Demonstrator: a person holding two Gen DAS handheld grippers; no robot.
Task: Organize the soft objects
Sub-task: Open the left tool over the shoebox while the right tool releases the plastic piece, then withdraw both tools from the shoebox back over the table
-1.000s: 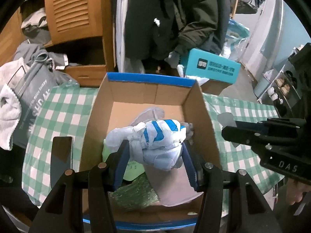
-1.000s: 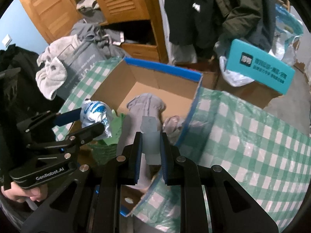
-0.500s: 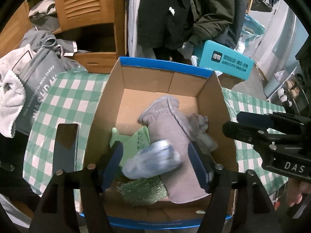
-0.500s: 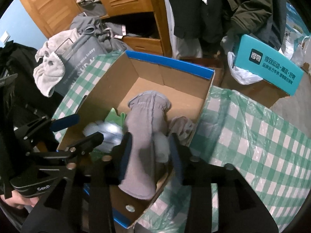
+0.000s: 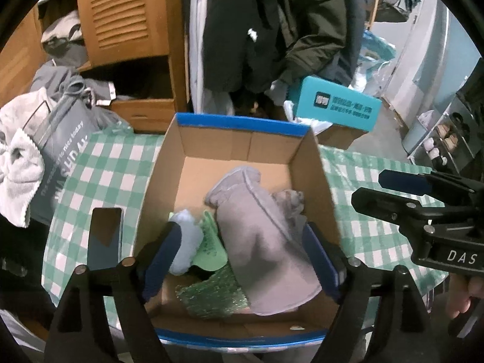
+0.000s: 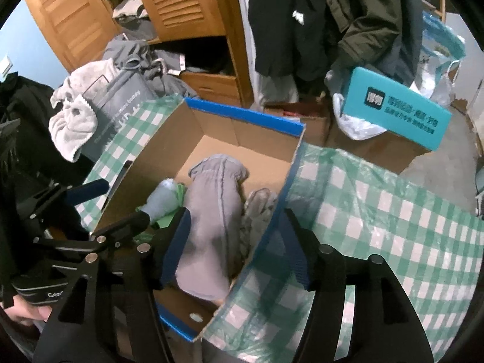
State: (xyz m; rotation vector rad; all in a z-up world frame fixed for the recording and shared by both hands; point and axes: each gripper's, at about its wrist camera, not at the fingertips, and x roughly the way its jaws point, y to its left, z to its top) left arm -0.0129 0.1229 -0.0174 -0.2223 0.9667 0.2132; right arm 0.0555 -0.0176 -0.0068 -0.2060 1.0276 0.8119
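Note:
An open cardboard box (image 5: 157, 181) with blue rim tape sits on the green checked tablecloth. Inside lie a grey sock-like cloth (image 5: 260, 242), a pale blue-white bundle (image 5: 187, 245), a light green piece (image 5: 211, 248), a green mesh pad (image 5: 217, 296) and a small grey item (image 5: 290, 202). My left gripper (image 5: 242, 260) is open and empty above the box's near end. My right gripper (image 6: 236, 251) is open and empty, straddling the box's right wall (image 6: 272, 211); the grey cloth (image 6: 211, 211) and the bundle (image 6: 160, 199) show there too.
A dark phone (image 5: 104, 236) lies on the cloth left of the box. A grey bag (image 5: 60, 157) with a white towel (image 5: 15, 163) stands at left. A teal box (image 5: 335, 106), hanging coats and a wooden wardrobe (image 5: 127, 21) lie beyond. The checked cloth (image 6: 393, 227) extends right.
My left gripper opened and the blue-white bundle dropped into the box at its left side. My right gripper opened and let go of the grey cloth, which now lies in the box.

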